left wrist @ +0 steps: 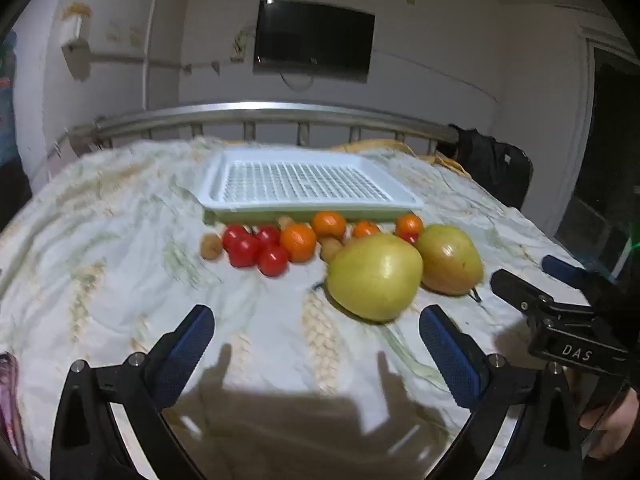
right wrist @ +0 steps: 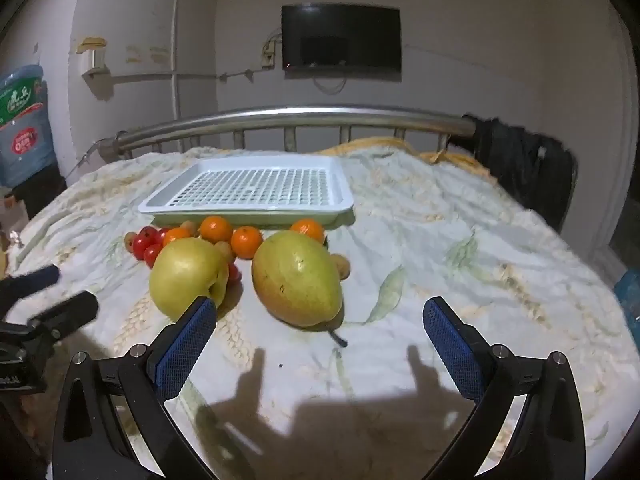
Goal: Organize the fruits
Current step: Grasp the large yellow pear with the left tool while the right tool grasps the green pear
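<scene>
We note the white perforated plastic tray is empty; all fruits lie on the pale bedspread before it. Left gripper and right gripper gape, grasping nothing. Sorting not begun.

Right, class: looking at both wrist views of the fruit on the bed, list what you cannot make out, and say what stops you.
- Small tan fruits: too small and blurred in both views to name.
- Red fruits: partly behind the green apple in the right wrist view, so no sure count.
- Pear: its left side is hidden by the apple in the left wrist view.
- Pink thing: cut off by the left wrist view's edge.
</scene>
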{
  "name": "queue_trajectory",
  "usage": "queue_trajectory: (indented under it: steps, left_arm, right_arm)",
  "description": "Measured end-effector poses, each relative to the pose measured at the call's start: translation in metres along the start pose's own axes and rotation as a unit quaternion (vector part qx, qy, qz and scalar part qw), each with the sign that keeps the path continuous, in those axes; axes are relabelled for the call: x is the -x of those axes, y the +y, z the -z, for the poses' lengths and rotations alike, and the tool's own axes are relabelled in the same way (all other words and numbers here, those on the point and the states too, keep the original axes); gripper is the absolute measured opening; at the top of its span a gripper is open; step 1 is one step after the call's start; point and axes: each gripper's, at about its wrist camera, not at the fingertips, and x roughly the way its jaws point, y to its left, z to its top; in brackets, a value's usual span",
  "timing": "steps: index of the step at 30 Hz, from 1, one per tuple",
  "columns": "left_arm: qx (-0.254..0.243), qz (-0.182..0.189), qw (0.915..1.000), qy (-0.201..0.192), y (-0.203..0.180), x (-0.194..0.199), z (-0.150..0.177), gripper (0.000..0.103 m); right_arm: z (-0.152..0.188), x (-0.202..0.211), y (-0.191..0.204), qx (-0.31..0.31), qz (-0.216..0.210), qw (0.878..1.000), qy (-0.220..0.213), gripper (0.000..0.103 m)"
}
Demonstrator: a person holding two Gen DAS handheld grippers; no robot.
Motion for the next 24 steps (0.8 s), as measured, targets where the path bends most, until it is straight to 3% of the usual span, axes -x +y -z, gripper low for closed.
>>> queue_trajectory:
  steps: [4,11,18,24]
  left_arm:
    - [0.009,0.006,0.9998,0.015,-0.001,-0.004,-0.007,0.103]
    - [-0.022,-0.007,0.9996,0.015,-0.011,-0.011,-0.018,0.103]
    - [-0.032,0.026,0.9985,0.035,-0.012,-0.039,-0.021,0.103]
    - [-0.047,0.023,0.9967,0.062,-0.018,-0.056,-0.024,0.103]
  right_arm:
    - [-0.006,-0.001,-0.008,-0.004,-0.021,1.0,0.018,0.103]
    - [-0.028,-0.001,-0.017,0.016,-0.038,0.999,0.022,0.103]
    - [-0.031,-0.024,-0.016,0.028,-0.078,0.994,0.071,0.103]
    - [-0.027,-0.048,-0.016,0.045,-0.073,0.991,0.106,0.102]
